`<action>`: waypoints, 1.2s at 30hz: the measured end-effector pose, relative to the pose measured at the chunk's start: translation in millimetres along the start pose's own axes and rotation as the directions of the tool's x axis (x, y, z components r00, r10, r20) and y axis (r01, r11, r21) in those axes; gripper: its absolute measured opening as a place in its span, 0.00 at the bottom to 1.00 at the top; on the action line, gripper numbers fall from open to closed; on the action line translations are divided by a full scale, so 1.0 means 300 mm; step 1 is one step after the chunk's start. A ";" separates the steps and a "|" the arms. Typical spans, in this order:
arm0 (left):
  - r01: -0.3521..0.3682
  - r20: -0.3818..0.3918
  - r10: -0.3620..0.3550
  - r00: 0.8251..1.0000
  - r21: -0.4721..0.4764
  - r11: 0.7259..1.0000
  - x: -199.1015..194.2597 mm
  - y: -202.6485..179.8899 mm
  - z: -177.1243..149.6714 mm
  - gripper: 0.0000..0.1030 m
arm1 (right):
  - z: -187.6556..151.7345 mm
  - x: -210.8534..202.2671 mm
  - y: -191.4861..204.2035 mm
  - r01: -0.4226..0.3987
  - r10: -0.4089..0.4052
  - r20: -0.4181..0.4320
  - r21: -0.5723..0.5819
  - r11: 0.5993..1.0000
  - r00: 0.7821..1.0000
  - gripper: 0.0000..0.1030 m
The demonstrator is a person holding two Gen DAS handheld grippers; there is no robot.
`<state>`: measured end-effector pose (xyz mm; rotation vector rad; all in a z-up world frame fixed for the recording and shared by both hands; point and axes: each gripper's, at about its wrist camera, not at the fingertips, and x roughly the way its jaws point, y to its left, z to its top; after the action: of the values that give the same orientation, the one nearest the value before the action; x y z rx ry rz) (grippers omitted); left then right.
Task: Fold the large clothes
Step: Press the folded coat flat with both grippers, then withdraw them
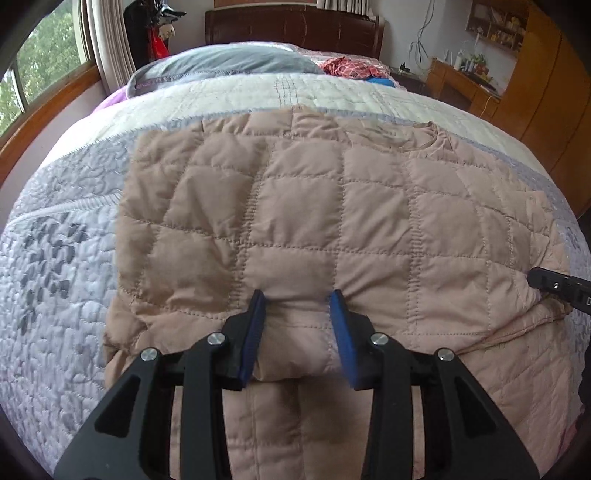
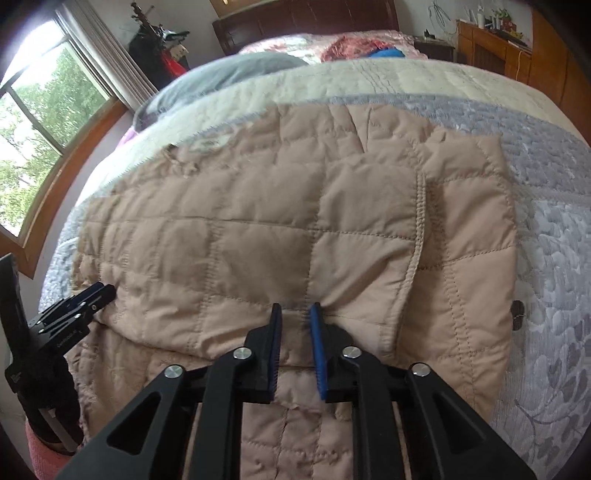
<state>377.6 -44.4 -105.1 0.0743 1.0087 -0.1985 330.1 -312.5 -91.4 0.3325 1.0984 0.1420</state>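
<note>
A beige quilted jacket (image 1: pixel 314 229) lies spread on the bed, its near part folded back over itself; it also shows in the right wrist view (image 2: pixel 258 240). My left gripper (image 1: pixel 299 299) has its blue pads on either side of a bunched fold at the near folded edge, pinching it. My right gripper (image 2: pixel 295 310) is shut on the same folded edge further right, jaws narrow with fabric between. Each gripper shows at the edge of the other's view: the right gripper (image 1: pixel 561 286) and the left gripper (image 2: pixel 74 314). A sleeve (image 2: pixel 472 236) lies folded at the right.
The bed has a grey and cream quilted cover (image 1: pixel 66 258). A grey pillow (image 1: pixel 236 62), red and blue clothes (image 1: pixel 351 68) and a dark headboard (image 1: pixel 295 29) are at the far end. A window (image 2: pixel 37 122) is left, wooden furniture (image 1: pixel 535 92) right.
</note>
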 end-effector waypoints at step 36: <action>-0.030 0.037 0.031 0.999 -0.019 0.999 -0.617 0.377 -0.564 0.73 | -0.679 -0.588 -0.148 -0.071 0.076 0.044 -0.112 0.991 0.996 0.43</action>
<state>163.6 116.5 -41.7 0.0693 0.9714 -0.1621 66.8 -363.5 -40.2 0.2764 1.0265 0.2579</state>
